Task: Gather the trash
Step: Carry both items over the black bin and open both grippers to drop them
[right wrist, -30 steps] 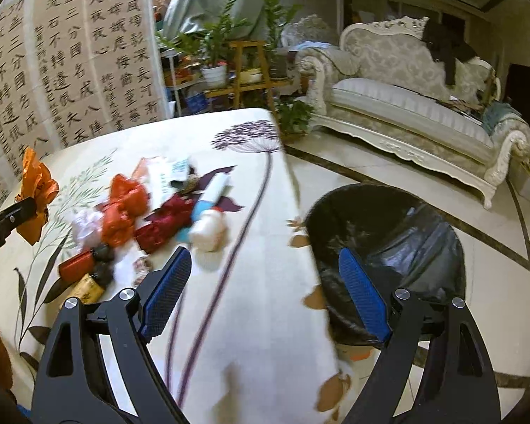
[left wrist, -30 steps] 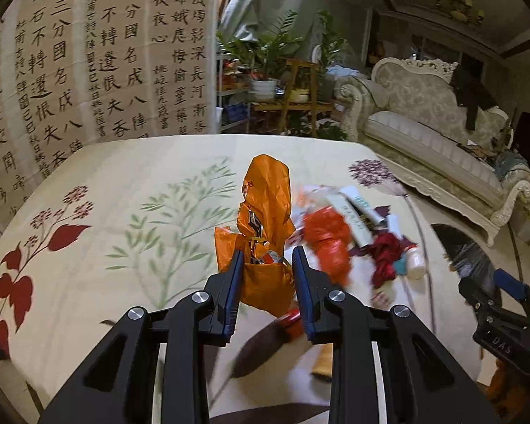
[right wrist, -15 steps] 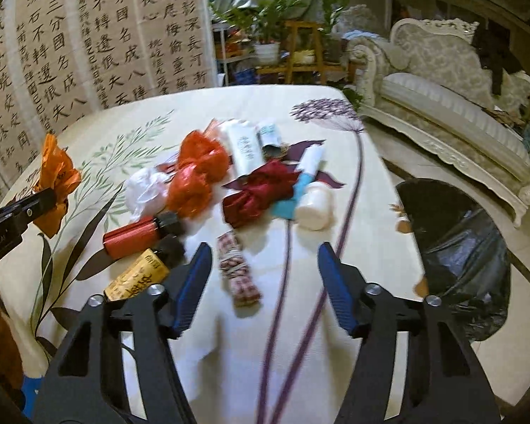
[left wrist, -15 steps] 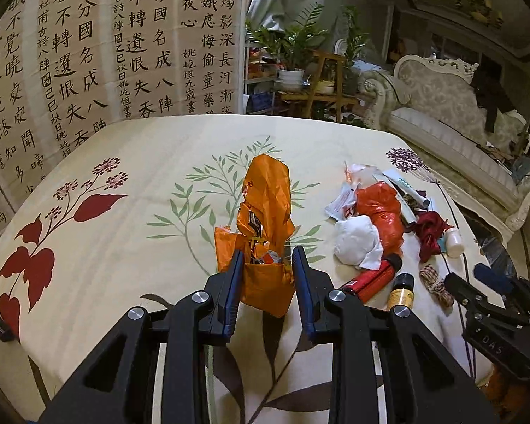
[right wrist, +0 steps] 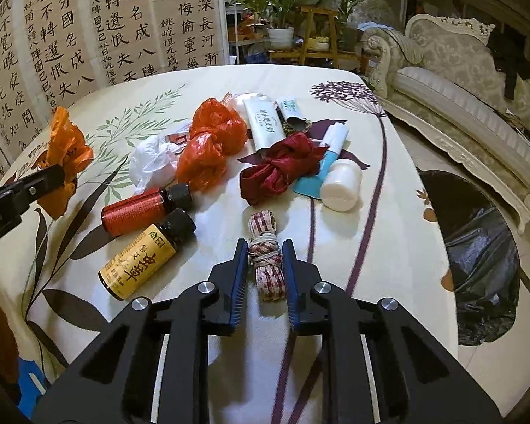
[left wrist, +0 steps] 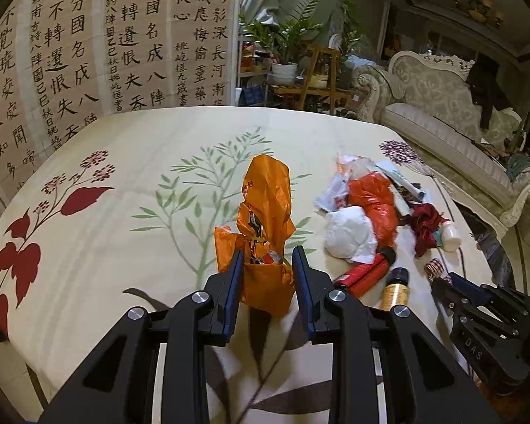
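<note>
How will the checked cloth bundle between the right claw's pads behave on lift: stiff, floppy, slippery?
The checked cloth bundle looks like rolled fabric tied with a band at its middle, so it is probably light and soft. Its ends may droop outside the right claw, which is shut on it. Woven cloth against ribbed pads seems unlikely to slip or roll.

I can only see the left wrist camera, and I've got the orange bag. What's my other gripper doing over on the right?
Observer: The right gripper has its jaws shut on the checked cloth bundle, which lies on the table.
Operator: Where does the trash go?
Observer: A black bin bag sits on the floor, just past the table's right edge.
Operator: What's on the yellow bottle?
Observer: The yellow bottle lies on its side, and its label has big black characters.
</note>
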### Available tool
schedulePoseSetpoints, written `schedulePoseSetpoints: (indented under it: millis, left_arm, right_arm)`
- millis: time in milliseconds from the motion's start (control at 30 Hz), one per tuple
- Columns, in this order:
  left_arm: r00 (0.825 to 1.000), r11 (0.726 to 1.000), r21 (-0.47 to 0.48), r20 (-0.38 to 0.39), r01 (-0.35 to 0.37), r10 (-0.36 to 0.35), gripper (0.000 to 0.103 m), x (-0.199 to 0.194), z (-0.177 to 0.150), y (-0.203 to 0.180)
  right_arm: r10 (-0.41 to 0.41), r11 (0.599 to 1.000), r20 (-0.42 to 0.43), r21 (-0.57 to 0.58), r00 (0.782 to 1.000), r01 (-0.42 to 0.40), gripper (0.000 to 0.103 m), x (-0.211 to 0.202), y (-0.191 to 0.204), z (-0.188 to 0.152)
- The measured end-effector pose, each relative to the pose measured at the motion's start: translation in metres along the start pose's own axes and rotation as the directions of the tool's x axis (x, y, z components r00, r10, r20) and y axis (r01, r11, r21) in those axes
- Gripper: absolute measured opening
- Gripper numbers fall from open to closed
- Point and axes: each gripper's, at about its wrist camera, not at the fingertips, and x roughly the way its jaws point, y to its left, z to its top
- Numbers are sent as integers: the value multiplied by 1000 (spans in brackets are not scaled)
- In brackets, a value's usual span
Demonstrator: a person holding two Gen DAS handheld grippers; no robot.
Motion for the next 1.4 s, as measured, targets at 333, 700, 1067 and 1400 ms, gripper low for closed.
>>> schedulePoseSetpoints:
  millis: [333,700,1067,1400]
  left_arm:
    - [991,988,93,27,126,-129,29,-7,4,-63]
    - [964,945,207,32,252,-264,29,0,10,-155]
    - [949,906,295,-3,303,-316,29,27,16,-228]
    - [946,882,349,-42,316,-322,29,48,17,-276]
  right_arm:
    - [-140,984,104,123,985,127,19,-42,-63,0]
    - [-317,926,125,255,940,278,19,-52,-146,-7]
    - [-376,887,102,327,921,326,19,-40,-204,-17]
    - [-393,867,81,364,916,340,19,-28,-235,-18]
